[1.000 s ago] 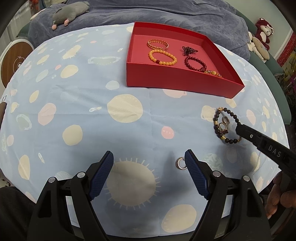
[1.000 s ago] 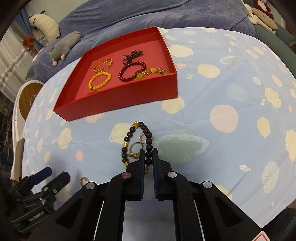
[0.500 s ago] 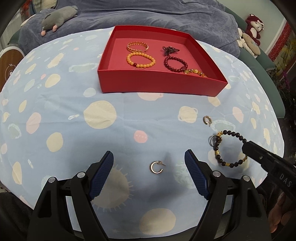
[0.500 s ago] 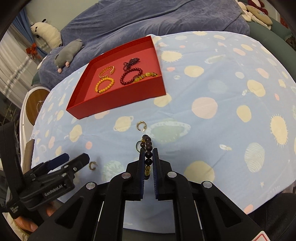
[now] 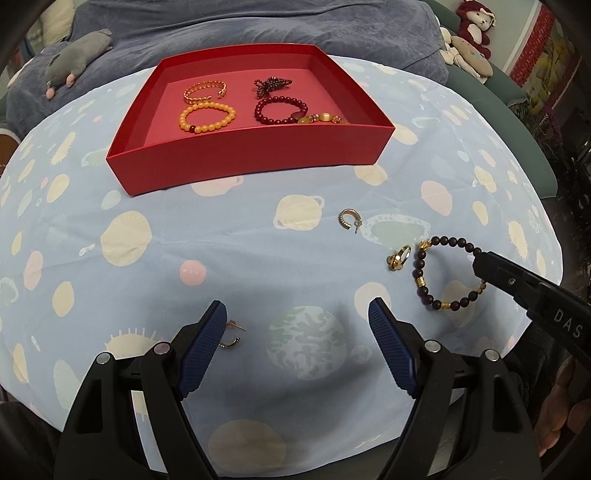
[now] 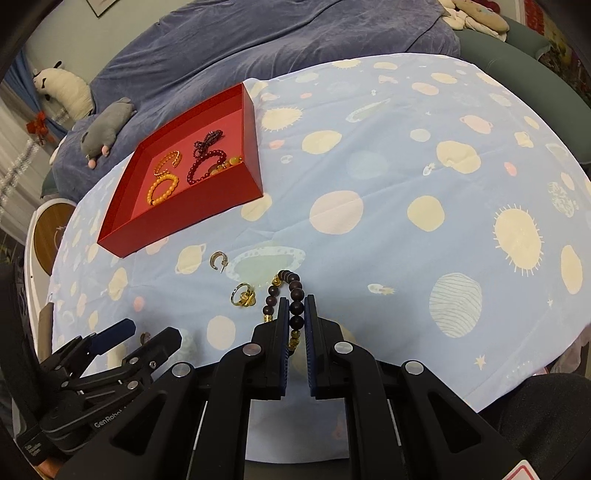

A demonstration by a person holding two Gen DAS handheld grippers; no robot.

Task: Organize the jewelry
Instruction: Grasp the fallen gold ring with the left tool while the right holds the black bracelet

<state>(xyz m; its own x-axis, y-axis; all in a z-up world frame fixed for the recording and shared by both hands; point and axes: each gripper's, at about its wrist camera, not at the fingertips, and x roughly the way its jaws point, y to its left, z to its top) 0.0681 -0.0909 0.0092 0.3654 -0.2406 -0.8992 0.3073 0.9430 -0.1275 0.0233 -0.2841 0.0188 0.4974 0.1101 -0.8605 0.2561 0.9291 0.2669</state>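
Observation:
My right gripper [image 6: 296, 302] is shut on a dark bead bracelet [image 6: 291, 291] with gold beads, held just above the cloth; it also shows in the left wrist view [image 5: 424, 284]. A gold ring [image 5: 398, 257] lies beside the bracelet. A gold hoop earring [image 5: 347, 218] lies farther toward the red tray [image 5: 251, 162]. The tray holds several bracelets [image 5: 207, 117]. My left gripper [image 5: 297, 317] is open and empty above the cloth. Another hoop earring [image 5: 231, 334] lies by its left finger.
The table is covered by a light blue cloth with planets [image 6: 406, 184]. A blue blanket [image 5: 240, 26] with a grey plush mouse [image 5: 74, 55] lies behind the tray. Plush toys [image 5: 469, 40] sit at the far right.
My right gripper has lifted the dark bracelet off the ring and earring and drawn it back. My left gripper has swung right, so the near earring is now by its left finger.

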